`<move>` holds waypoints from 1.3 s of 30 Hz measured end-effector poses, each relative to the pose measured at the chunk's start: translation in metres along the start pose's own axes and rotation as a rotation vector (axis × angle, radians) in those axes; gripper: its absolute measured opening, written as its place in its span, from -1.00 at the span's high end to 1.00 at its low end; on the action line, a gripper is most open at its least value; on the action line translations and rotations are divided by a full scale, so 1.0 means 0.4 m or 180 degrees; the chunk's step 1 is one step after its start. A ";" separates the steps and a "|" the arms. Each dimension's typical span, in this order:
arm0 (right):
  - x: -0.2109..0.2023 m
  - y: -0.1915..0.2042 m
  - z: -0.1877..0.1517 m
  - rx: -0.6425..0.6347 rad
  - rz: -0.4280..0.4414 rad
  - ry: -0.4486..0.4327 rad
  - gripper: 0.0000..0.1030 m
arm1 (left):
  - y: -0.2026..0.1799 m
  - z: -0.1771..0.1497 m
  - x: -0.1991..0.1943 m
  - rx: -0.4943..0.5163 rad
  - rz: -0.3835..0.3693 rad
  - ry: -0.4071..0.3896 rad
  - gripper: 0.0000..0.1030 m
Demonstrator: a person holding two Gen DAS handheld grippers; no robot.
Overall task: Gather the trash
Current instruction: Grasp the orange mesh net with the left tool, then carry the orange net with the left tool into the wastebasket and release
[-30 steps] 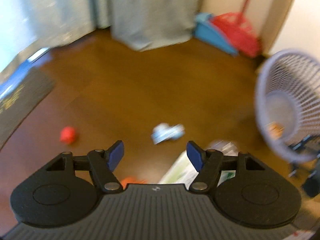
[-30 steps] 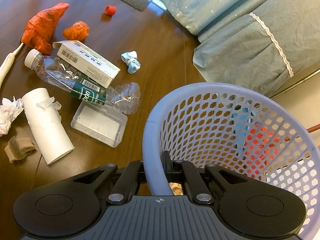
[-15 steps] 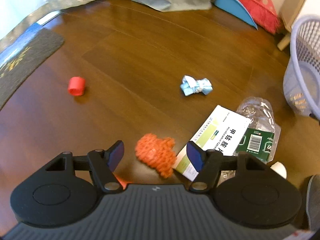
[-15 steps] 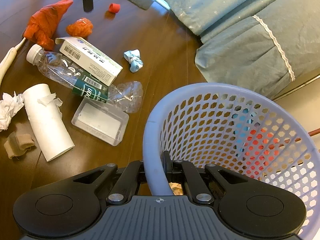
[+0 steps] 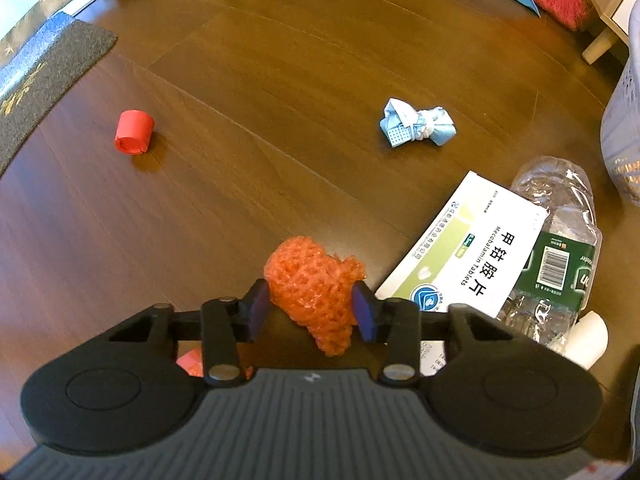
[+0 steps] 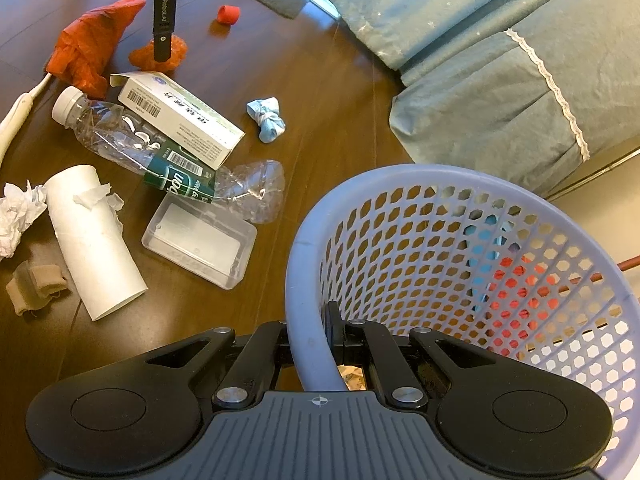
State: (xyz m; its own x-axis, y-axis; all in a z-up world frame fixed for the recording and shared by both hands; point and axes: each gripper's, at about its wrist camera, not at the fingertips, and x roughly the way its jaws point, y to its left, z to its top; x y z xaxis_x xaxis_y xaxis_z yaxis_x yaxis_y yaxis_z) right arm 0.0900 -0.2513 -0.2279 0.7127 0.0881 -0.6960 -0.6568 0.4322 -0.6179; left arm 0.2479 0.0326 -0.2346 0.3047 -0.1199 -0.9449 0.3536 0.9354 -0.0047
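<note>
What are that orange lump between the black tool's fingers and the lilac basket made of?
The orange lump looks like soft foam netting, the sort wrapped round fruit: an open mesh weave, matte and squashed out of shape. The lilac basket looks like moulded plastic: a smooth, slightly glossy rim and walls pierced with regular hexagonal holes. Neither can be confirmed by sight alone.

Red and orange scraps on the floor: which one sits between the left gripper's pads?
The orange mesh wad, flanked by the left gripper; the red paper roll lies apart.
</note>
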 end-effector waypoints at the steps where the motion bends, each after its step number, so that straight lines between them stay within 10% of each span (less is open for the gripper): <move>1: 0.000 0.000 0.000 0.0001 -0.0001 0.0000 1.00 | 0.000 0.000 -0.006 -0.0002 0.0003 -0.0024 0.43; 39: 0.002 0.004 0.004 -0.0022 -0.0025 -0.0002 1.00 | -0.277 0.201 -0.375 0.0618 -0.1014 -0.1056 0.56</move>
State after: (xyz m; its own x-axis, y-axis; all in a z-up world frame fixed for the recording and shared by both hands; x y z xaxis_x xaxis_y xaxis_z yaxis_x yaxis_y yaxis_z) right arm 0.0899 -0.2492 -0.2290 0.7179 0.0852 -0.6909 -0.6529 0.4267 -0.6258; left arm 0.2341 -0.0796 -0.0661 0.4084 -0.5186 -0.7512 0.6235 0.7596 -0.1854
